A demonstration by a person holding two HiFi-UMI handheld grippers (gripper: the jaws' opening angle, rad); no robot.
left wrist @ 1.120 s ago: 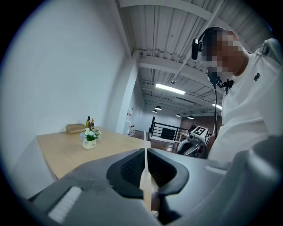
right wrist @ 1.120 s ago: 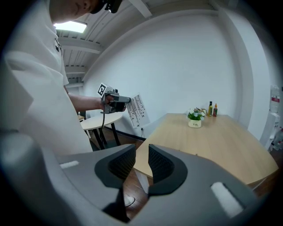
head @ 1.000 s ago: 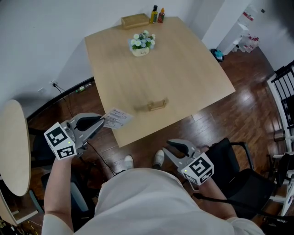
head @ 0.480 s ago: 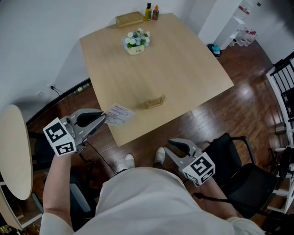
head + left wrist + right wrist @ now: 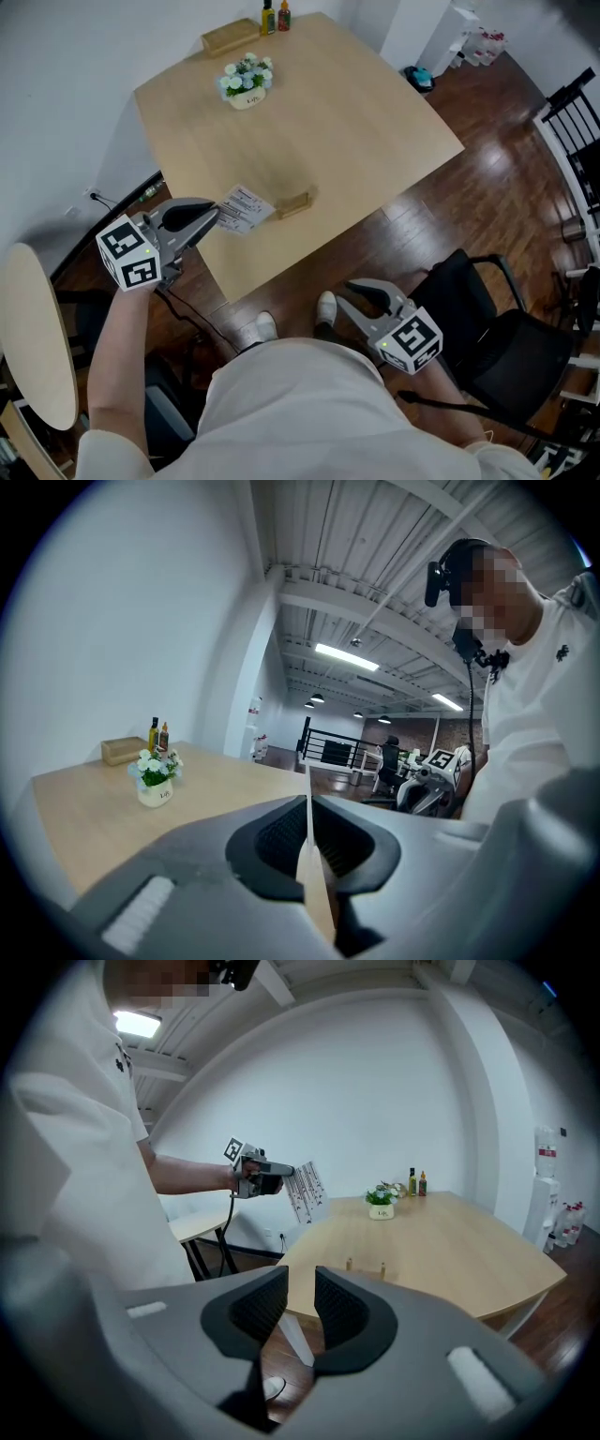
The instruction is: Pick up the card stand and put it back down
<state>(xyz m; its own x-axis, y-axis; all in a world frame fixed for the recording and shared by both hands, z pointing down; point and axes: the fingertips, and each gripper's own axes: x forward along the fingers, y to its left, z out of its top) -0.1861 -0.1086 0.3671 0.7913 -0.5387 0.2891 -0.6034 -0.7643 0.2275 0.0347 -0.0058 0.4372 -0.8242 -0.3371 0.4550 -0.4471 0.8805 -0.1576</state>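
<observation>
A small wooden card stand (image 5: 293,203) sits near the front edge of the light wooden table (image 5: 375,122); in the right gripper view the stand (image 5: 366,1266) shows as two short posts. My left gripper (image 5: 217,214) is shut on a white printed card (image 5: 246,209), which hangs over the table's front left part, just left of the stand. The left gripper view shows that card (image 5: 307,841) edge-on between the closed jaws (image 5: 307,803). My right gripper (image 5: 354,292) is low by my body, over the floor, open and empty (image 5: 301,1283). It sees the left gripper (image 5: 272,1174) holding the card (image 5: 307,1192).
A white pot of flowers (image 5: 246,81), a wooden box (image 5: 229,37) and two bottles (image 5: 276,16) stand at the table's far side. A black chair (image 5: 487,328) is at my right, and a round table (image 5: 37,337) at my left. Dark wood floor surrounds the table.
My left gripper has carried the card forward, from off the table's corner to over the tabletop beside the stand. The right gripper has shifted slightly, jaws unchanged.
</observation>
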